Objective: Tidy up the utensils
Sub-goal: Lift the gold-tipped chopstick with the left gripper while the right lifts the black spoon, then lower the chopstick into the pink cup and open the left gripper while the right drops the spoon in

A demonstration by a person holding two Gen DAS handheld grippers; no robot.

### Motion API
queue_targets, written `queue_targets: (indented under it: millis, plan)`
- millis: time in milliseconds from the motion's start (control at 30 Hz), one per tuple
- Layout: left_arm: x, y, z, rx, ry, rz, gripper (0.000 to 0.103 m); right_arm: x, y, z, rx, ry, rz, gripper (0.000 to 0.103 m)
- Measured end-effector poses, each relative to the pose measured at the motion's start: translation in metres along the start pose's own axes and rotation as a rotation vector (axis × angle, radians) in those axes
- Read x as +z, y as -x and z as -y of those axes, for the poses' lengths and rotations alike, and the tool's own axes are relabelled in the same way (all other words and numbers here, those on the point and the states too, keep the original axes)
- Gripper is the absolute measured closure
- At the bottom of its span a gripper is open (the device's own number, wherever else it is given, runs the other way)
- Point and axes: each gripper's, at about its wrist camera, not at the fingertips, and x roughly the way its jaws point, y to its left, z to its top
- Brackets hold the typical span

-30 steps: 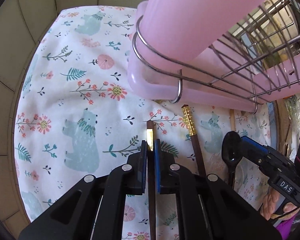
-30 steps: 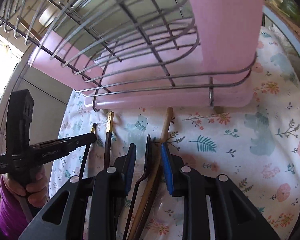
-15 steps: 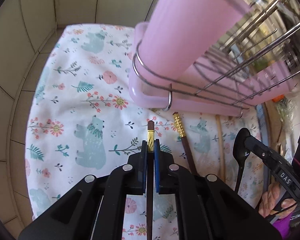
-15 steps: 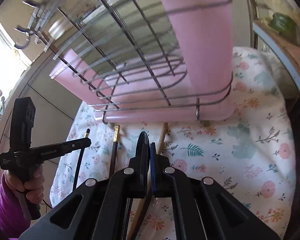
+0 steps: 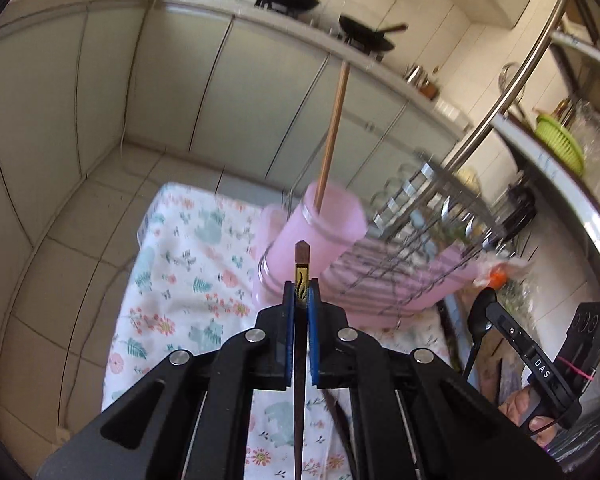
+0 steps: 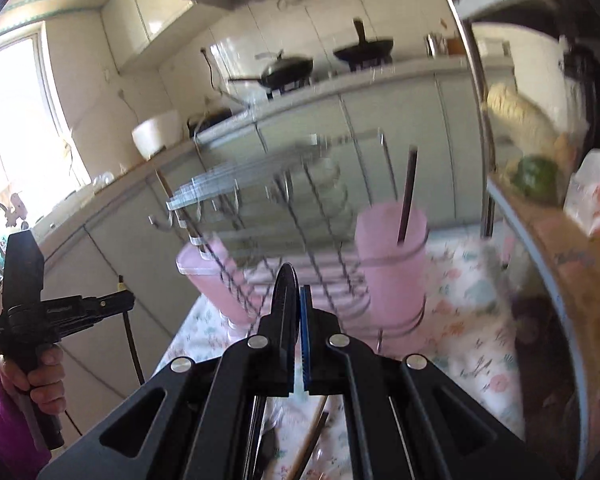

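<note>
My left gripper (image 5: 301,294) is shut on a dark brown chopstick (image 5: 302,256) with a gold band, its tip pointing at the pink utensil cup (image 5: 320,236). One wooden chopstick (image 5: 332,136) stands in that cup. My right gripper (image 6: 294,300) is shut on a black spoon (image 6: 285,280), held above the cloth. The cup (image 6: 392,256) stands right of it with a dark stick (image 6: 406,196) in it. The right gripper with the spoon (image 5: 480,320) shows at the right of the left wrist view; the left gripper (image 6: 120,300) shows at the left of the right wrist view.
A wire dish rack (image 5: 404,248) on a pink tray (image 6: 212,280) holds the cup. A floral cloth (image 5: 180,264) covers the surface. More utensils lie on the cloth below my right gripper (image 6: 312,436). Cabinets and a stove with pans (image 6: 288,68) stand behind.
Both grippers have lifted off the cloth and tilted up, carrying the chopstick and the spoon. The right gripper closed on the spoon a second ago.
</note>
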Motion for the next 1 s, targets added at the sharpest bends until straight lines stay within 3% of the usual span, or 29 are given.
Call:
queue_targets:
  millis: [300,533,667,1000]
  plan:
    - [0.044,0.071,0.030,-0.083,-0.027,0.265,0.098,0.049,0.052,-0.007,-0.087,0.012,0.285,0.101]
    - [0.071,0.111,0.053,-0.059,-0.053,0.460,0.098,0.082,0.077,-0.004,-0.214,0.008,0.505,0.101]
    - [0.082,0.119,0.060,-0.053,-0.042,0.526,0.098,0.094,0.083,0.003,-0.296,0.011,0.613,0.101]
    - [0.110,0.111,0.066,0.018,-0.038,0.650,0.098,0.102,0.055,0.016,-0.427,0.068,0.729,0.101]
